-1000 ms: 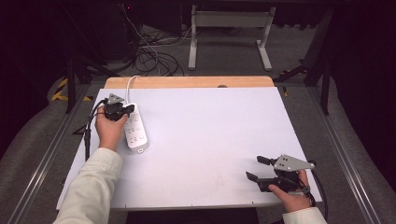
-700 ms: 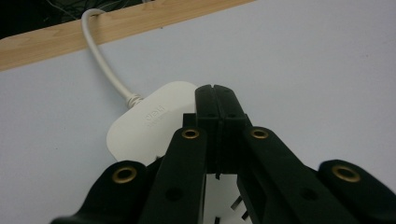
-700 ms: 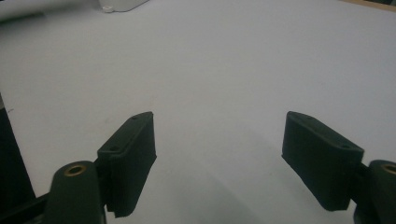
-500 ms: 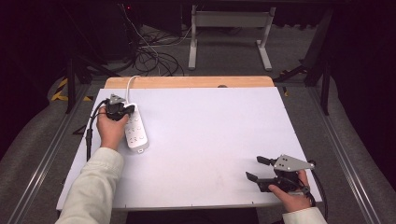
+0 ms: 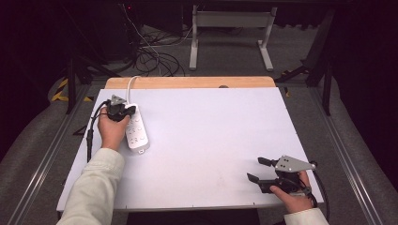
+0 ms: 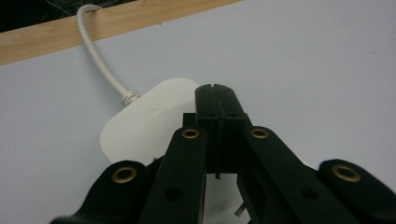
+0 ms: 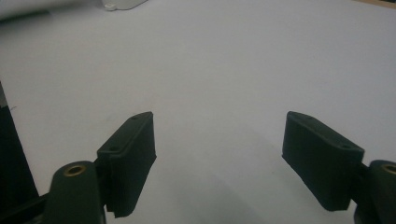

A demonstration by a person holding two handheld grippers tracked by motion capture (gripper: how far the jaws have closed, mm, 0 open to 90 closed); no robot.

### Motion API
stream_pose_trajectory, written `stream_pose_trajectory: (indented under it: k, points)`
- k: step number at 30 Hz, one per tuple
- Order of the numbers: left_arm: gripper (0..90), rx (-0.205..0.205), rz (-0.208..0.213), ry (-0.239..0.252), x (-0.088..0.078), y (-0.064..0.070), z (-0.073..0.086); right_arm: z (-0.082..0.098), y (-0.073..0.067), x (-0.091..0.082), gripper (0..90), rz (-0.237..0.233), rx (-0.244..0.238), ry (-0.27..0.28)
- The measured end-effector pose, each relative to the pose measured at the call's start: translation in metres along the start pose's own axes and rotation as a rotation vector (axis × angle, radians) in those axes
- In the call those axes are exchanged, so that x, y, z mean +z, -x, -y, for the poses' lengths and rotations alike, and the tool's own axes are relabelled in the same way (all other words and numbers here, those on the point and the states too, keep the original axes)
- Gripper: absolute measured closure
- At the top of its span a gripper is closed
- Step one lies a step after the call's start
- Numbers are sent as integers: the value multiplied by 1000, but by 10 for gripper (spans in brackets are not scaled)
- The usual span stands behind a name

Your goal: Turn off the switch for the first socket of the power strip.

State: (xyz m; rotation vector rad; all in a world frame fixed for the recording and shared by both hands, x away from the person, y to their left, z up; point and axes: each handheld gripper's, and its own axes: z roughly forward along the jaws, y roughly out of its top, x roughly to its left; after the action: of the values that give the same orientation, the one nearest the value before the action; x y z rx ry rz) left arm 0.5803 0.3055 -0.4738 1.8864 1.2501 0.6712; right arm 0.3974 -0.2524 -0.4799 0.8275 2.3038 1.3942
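Observation:
A white power strip (image 5: 136, 134) lies on the white tabletop (image 5: 211, 131) at the left, and its white cord (image 5: 130, 84) runs off over the far wooden edge. My left gripper (image 5: 125, 111) rests over the strip's far end, by the cord. In the left gripper view its jaws are shut pad to pad (image 6: 216, 100) with nothing between them, just above the strip's rounded end (image 6: 144, 119). Near the front right corner my right gripper (image 5: 257, 169) points left. Its jaws stand wide open (image 7: 219, 140) over bare tabletop.
A wooden strip (image 5: 187, 82) borders the table's far edge. Black cables (image 5: 150, 56) and a white metal stand (image 5: 230, 33) are on the floor beyond. Metal rails (image 5: 47, 154) run along both sides of the table.

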Motion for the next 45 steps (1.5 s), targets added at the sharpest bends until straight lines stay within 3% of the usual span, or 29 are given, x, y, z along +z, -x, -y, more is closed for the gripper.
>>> stream_pose_trajectory:
  k: [19, 25, 28, 31, 33, 38, 41, 42, 45]
  points:
    - [900, 3, 12, 9, 4, 3, 0, 1, 1, 0, 259, -8, 9, 1]
    - [900, 10, -1, 0, 4, 5, 0, 1, 1, 0, 259, -11, 10, 3]
    - [900, 36, -42, -18, 0, 1, 0, 1, 0, 0, 258, -12, 14, 3]
    - [900, 10, -10, -2, 0, -1, 2, 1, 0, -1, 258, -15, 10, 6]
    - [900, 29, -23, -7, 0, 0, 2, 1, 0, 0, 258, -17, 9, 6]
    - [900, 22, -18, -8, 0, -1, 2, 1, 0, 0, 257, -16, 10, 4]
    - [900, 33, -21, -15, 1, 0, 0, 1, 0, 0, 257, -15, 14, 3]
    - [900, 44, -23, -43, 2, 3, -2, 1, 0, 0, 257, -17, 11, 3]
    - [900, 37, -34, -56, 3, 6, -4, 0, -1, -1, 257, -18, 10, 6]
